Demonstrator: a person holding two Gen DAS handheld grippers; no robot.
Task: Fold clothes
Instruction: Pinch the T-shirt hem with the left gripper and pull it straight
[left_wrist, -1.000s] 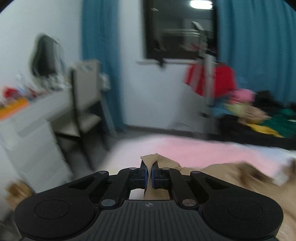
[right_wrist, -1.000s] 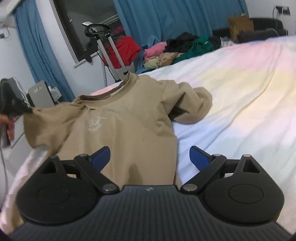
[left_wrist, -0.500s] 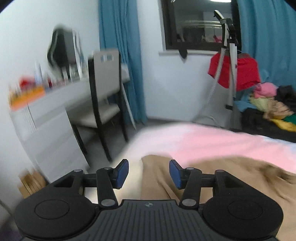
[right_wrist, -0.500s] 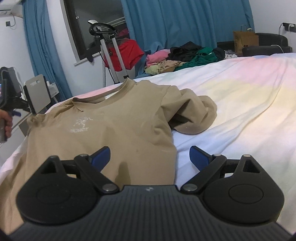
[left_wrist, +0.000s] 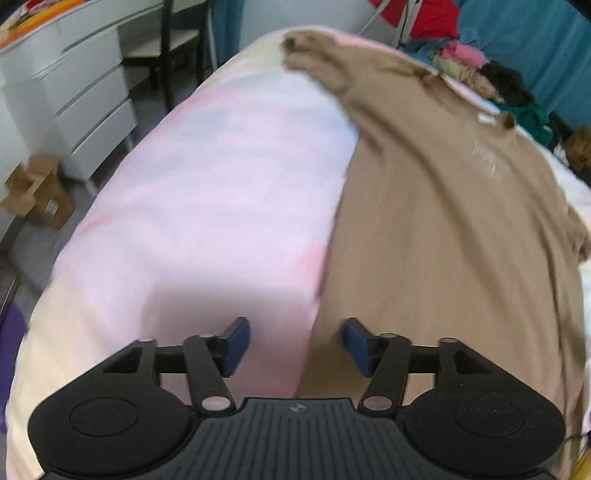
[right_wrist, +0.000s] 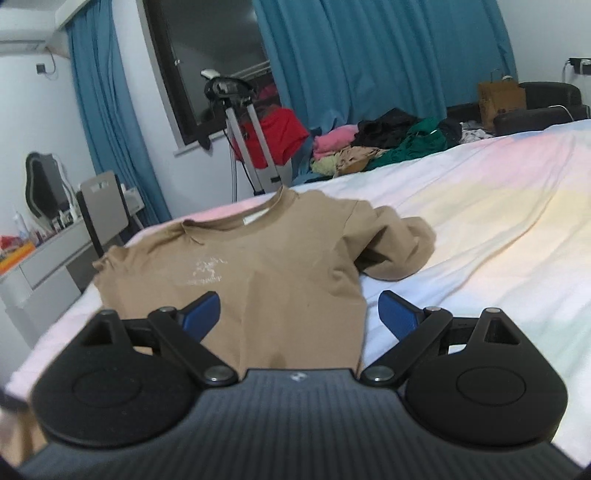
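bed (right_wrist: 498, 206): pastel sheet, bare toward its far side | shirt (right_wrist: 258, 273): flat, front up, near the bed's corner, one sleeve bunched | left gripper (left_wrist: 295, 345): jaws just opening, empty, over the shirt's side edge | right gripper (right_wrist: 299, 314): jaws spread, empty | tip: pinch the hem corners evenly.

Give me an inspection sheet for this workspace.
Surface: bed with pastel sheet, mostly bare.
Job's things: tan shirt front up, one sleeve bunched.
Clutter: clothes pile beyond the bed.
Grippers: left tool open over the shirt's edge, jaws just opened, gripping nothing; right tool open above the shirt.
Cables: nothing seen on the bed.
Surroundings: curtains, window, chair, drawers.
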